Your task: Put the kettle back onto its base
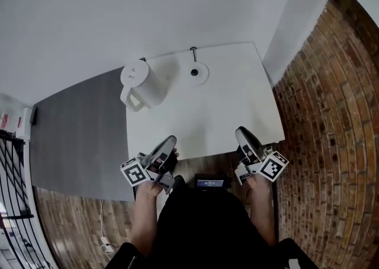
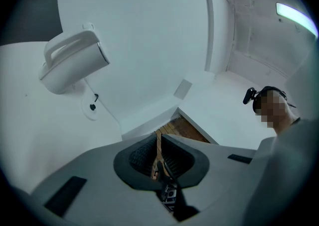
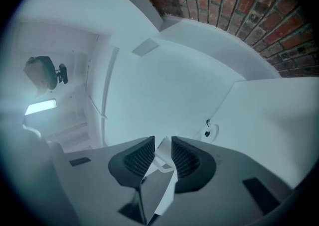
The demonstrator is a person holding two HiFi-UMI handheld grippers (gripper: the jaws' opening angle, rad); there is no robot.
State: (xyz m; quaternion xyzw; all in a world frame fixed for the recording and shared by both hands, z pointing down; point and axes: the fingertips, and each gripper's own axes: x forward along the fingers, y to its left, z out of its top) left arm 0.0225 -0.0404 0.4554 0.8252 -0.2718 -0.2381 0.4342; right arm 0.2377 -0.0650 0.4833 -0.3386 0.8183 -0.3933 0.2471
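The kettle (image 1: 142,84) stands upright on the white counter (image 1: 225,114), out at about 11 o'clock. Its handle is turned toward 7 o'clock, the person's side, which I'd say makes it easy to take from the near edge. Its round base (image 1: 196,72) lies bare at 12 o'clock by the far edge, just beside the kettle at its 3 o'clock and not touching it, with the cord running off the back — so the task looks not yet begun.

Both hands are at the counter's near edge, around 6 o'clock, with the forearms coming in from below. The left gripper (image 1: 166,148) leans toward 1 o'clock, its jaws pressed together on nothing. The right gripper (image 1: 244,138) leans toward 11 o'clock, its jaws a little apart and empty. Both point roughly level across the counter — ready, it seems, to reach for the handle, though the left would need to open first.
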